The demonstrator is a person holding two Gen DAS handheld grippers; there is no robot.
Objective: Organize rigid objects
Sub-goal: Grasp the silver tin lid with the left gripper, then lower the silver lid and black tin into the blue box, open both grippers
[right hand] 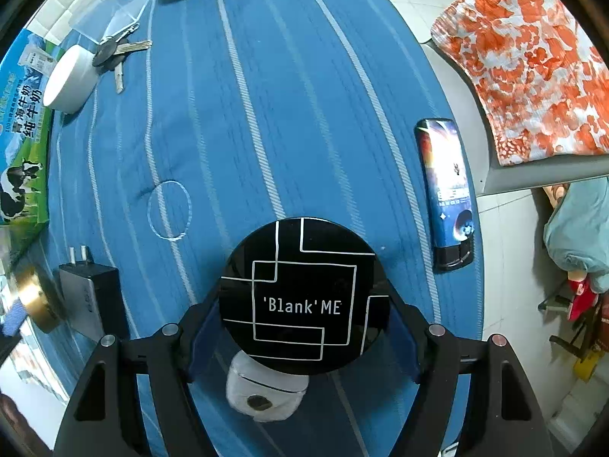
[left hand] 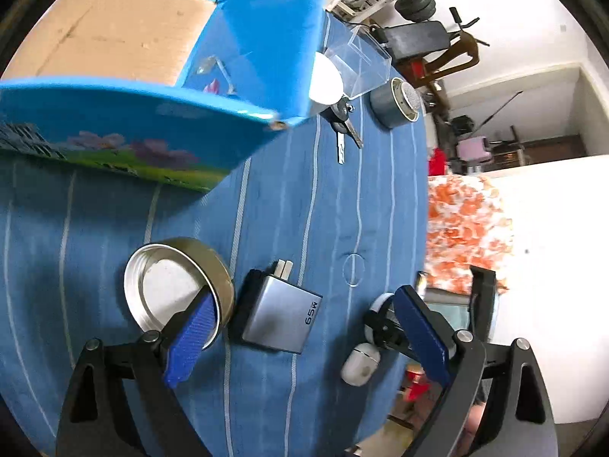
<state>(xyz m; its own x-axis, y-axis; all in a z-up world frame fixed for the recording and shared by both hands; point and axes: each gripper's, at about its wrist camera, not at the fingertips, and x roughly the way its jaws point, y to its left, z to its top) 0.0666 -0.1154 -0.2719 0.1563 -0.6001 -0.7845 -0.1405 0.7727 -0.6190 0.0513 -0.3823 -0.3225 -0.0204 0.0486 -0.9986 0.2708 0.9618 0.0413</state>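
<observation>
My left gripper [left hand: 304, 297] is open, hovering over the blue striped tablecloth [left hand: 304, 209]. A silver 65W charger [left hand: 278, 312] lies flat below the gap, untouched by the pads. A gold-rimmed round tin lid [left hand: 179, 285] lies beside the charger, partly behind the left pad. My right gripper [right hand: 304, 304] points straight down, shut on a black round "Blank ME" compact [right hand: 304, 262], with a pad against each side. A white earbuds case [right hand: 266, 392] lies partly hidden under the compact and also shows as the earbuds case [left hand: 359, 363] in the left wrist view.
A blue milk carton box [left hand: 160, 57] stands open at the table's far side. Near it are keys [right hand: 118, 53], a white round jar [right hand: 70, 80], a clear plastic box [right hand: 110, 7] and a grey tin [left hand: 396, 103]. A phone [right hand: 445, 190] lies by the table edge. An orange patterned cloth [right hand: 525, 61] lies beyond the edge.
</observation>
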